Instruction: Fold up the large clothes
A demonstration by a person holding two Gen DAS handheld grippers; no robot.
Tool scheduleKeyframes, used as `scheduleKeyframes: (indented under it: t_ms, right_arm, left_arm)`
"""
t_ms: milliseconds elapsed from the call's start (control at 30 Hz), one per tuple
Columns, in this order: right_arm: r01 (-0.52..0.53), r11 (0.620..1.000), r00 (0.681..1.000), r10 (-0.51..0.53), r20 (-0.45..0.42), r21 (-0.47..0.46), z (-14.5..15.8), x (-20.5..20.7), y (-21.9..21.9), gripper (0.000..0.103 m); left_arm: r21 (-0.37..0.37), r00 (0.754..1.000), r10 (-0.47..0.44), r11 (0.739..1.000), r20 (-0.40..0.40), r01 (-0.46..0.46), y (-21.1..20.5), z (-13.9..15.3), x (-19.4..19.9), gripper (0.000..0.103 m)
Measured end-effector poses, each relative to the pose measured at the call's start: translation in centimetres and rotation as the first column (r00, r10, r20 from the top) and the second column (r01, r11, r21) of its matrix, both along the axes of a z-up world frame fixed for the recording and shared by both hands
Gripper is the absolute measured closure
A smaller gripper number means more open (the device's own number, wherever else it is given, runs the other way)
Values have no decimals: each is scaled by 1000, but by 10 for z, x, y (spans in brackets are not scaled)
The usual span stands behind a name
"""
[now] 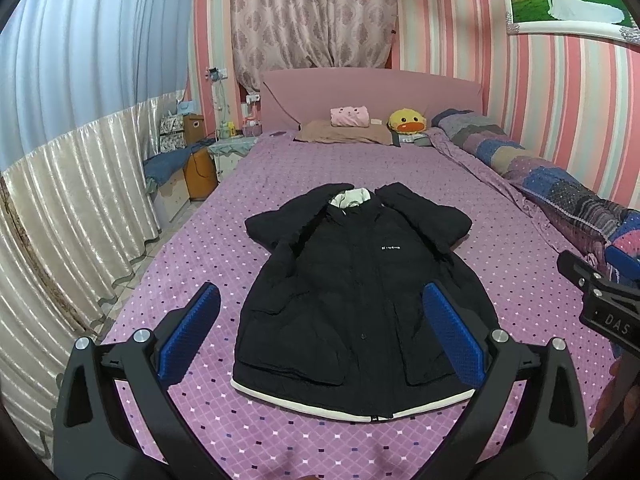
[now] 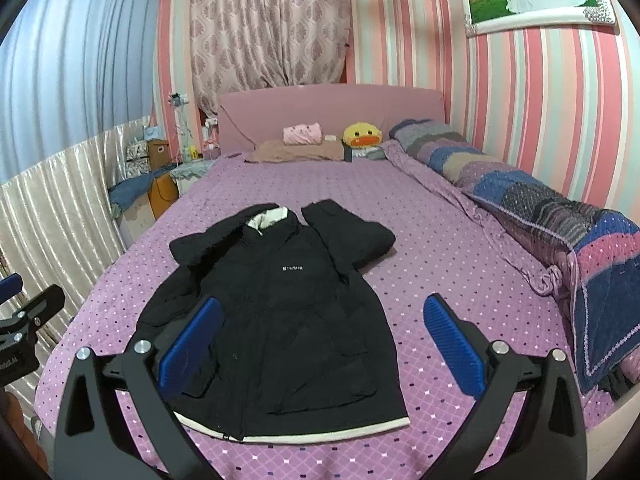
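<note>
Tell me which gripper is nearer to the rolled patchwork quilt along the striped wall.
Right. The right gripper hangs over the black coat's wall-side edge, toward the patchwork quilt. The left gripper, open above the coat's hem, sits farther out, away from the wall.

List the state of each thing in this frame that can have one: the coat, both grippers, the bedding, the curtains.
Black padded coat with white hem: spread flat, front up, closed, sleeves folded in, not yet folded.
Left gripper: open, empty, above the coat's hem.
Right gripper: open, empty, above the coat's right side.
Patchwork quilt: rolled up along the wall side of the bed.
Patterned pink curtain: drawn shut.
Purple dotted bedspread: laid smooth.
</note>
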State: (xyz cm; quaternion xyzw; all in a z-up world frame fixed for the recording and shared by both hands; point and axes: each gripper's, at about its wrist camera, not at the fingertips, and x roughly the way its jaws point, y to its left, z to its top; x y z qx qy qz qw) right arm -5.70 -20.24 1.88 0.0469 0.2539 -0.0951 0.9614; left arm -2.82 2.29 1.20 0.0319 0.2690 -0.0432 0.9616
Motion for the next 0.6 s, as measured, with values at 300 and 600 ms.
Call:
scheduleKeyframes:
  t_ms: [300,600]
  right_arm:
    - [-58,998,990,62,129,-37,-12,-5,11,2]
    - [-87,995,990,92,109,-58,-41,47,18,2]
  left_arm:
    - [24,994,34,999,108,-37,11,-2,-17,3]
    - [-5,989,87,996,117,-87,28,-19,17,3]
